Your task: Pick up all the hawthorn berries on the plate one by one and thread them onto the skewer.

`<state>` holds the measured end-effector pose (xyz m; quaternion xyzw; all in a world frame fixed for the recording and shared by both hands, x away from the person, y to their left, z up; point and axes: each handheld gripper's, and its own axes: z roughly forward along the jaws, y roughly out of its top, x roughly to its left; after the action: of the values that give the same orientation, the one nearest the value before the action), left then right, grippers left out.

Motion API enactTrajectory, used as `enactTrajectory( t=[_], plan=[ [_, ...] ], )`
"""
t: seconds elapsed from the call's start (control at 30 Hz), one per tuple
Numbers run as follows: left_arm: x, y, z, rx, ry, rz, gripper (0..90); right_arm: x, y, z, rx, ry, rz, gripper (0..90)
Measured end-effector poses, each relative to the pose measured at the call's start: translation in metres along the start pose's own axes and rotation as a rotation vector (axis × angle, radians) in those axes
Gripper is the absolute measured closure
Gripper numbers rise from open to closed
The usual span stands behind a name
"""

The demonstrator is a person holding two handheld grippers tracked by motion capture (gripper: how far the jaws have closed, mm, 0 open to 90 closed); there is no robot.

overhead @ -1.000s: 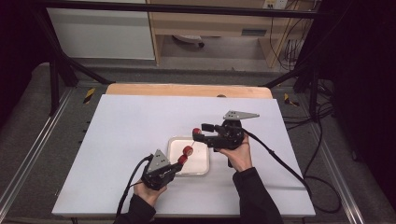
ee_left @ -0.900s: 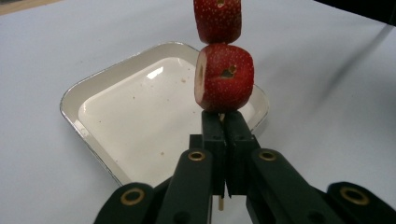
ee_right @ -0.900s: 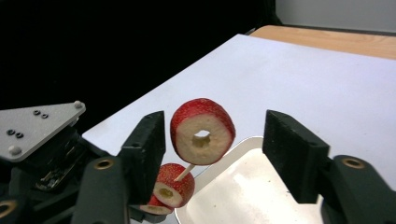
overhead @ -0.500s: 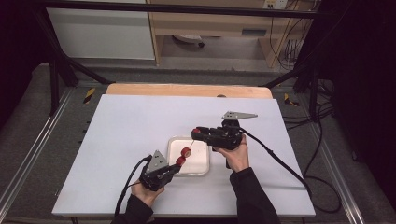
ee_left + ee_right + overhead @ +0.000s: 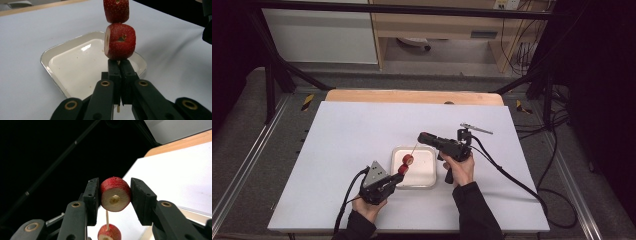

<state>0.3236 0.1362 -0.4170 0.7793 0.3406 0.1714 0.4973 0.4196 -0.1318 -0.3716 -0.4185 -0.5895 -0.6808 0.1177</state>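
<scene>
a white table (image 5: 352,135) carries a shallow white tray (image 5: 424,175) lying near its front middle.

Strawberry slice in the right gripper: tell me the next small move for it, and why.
Probably lower the strawberry slice along the skewer, toward the pieces already threaded. The right gripper clamps it with its centre hole showing and the skewer tip right below, while the left gripper holds the skewer's base shut, two strawberry pieces stacked above the white tray.

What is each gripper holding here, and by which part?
Left gripper pinches the skewer below its strawberry pieces. Right gripper clamps a strawberry slice by its sides.
</scene>
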Motion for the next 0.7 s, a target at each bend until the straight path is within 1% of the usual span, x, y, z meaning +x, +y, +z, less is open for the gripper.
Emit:
enactTrajectory(
  t=[0.07,0.2,0.27,0.43,0.57,0.7],
  plan=[
    [-0.0015,0.0004,0.0,0.006,0.001,0.009,88.6,-0.0002,-0.0004,0.0002,-0.015,0.009,0.013,60.5],
    [-0.0021,0.0005,0.0017,0.011,0.001,0.009,88.6,0.0008,-0.0012,0.0002,-0.029,0.033,0.048,60.5],
    [-0.0022,0.0005,0.0021,0.01,0.001,0.006,88.6,0.0014,-0.0011,0.0,-0.032,0.033,0.054,60.5],
    [-0.0024,0.0018,0.0031,0.007,0.002,0.0,88.6,0.001,-0.0026,0.0007,-0.021,0.03,0.051,60.4],
    [-0.0023,0.0022,0.0041,0.015,0.003,-0.001,88.6,0.0003,-0.0041,0.0017,-0.014,0.027,0.048,60.4],
    [-0.0023,0.0053,0.0052,0.017,0.008,-0.013,88.6,-0.0001,-0.008,0.0037,0.007,0.012,0.03,60.5]
  ],
)
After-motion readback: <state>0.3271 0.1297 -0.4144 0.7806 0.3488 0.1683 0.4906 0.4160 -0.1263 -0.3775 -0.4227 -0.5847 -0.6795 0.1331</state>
